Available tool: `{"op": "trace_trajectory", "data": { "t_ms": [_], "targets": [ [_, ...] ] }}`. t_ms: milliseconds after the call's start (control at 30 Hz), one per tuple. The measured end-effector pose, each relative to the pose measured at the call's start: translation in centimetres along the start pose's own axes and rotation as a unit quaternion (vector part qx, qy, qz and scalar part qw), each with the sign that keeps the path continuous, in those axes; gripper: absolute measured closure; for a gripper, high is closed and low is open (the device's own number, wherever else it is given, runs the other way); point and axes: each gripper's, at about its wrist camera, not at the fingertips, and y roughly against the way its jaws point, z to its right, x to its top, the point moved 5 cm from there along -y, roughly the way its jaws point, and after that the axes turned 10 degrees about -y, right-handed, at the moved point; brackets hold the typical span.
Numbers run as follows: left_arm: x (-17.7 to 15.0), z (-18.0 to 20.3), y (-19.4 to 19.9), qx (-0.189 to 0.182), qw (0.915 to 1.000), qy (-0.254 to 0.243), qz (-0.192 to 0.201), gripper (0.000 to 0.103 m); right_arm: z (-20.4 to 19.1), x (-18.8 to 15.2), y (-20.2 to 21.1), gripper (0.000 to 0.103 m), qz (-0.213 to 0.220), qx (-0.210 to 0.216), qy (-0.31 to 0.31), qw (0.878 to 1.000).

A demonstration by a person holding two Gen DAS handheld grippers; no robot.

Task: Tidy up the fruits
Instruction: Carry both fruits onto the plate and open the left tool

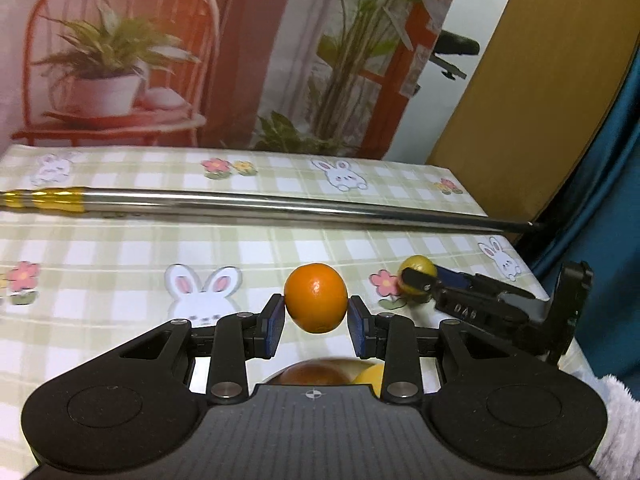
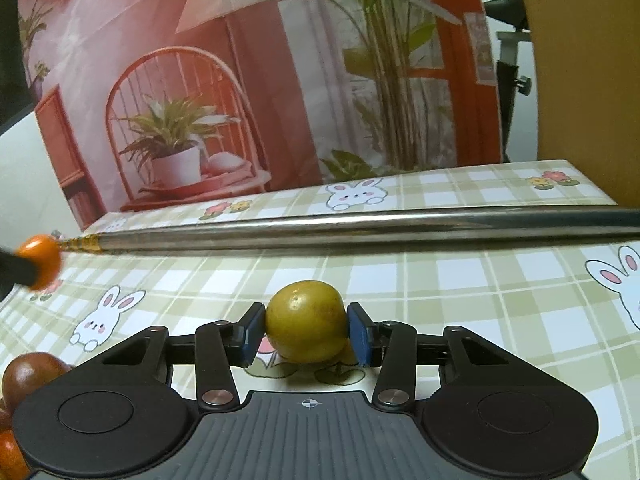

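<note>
- Underneath everything lay a table (image 1: 120,240) covered with a green-and-white checked cloth printed with rabbits and small flowers.
- Behind its far edge hung a printed backdrop (image 2: 200,80) showing a red chair, a potted plant and tall green stems; a tan board (image 1: 540,100) stood past the far right corner, with blue fabric (image 1: 608,220) beside it.
- A long metal rod (image 1: 280,204) with a gold-banded end lay across the table, roughly parallel to the far edge.
- The left gripper (image 1: 316,322) was narrowed onto an orange (image 1: 316,298), both blue pads pressed against its sides; the fruit appeared lifted off the cloth, above the middle of the table.
- Below that gripper, near the front edge, the tops of a brown fruit (image 1: 312,372) and a yellow fruit (image 1: 370,376) peeked out; what they sat in could not be told.
- The right gripper (image 2: 306,334) was closed on a yellow-green fruit (image 2: 305,326), pads touching both sides, with the fruit low over the cloth toward the right edge; whether it rested on the cloth could not be told.
- At the left edge of the right wrist view, a brown fruit (image 2: 28,376) and part of another orange one (image 2: 10,452) showed.
</note>
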Motion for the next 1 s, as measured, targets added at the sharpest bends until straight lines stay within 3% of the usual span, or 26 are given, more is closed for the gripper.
{"op": "trace_trajectory", "data": {
  "t_ms": [367,867,1000],
  "targets": [
    [-3.2,1.0,1.8,-0.02,0.9996,0.004,-0.018,0.067,0.5,0.2,1.5,0.064,0.013,-0.005,-0.033,0.999],
    [-5.8,3.1,0.0,-0.024,0.9978,-0.027,-0.055,0.067,-2.3,-2.9,9.1,0.064,0.004,0.028,-0.043,0.999],
    [-5.8,3.2,0.2,-0.019,0.9981,-0.023,-0.053,0.06,-3.3,-3.2,9.9,0.064,0.001,0.038,-0.037,0.999]
  ]
}}
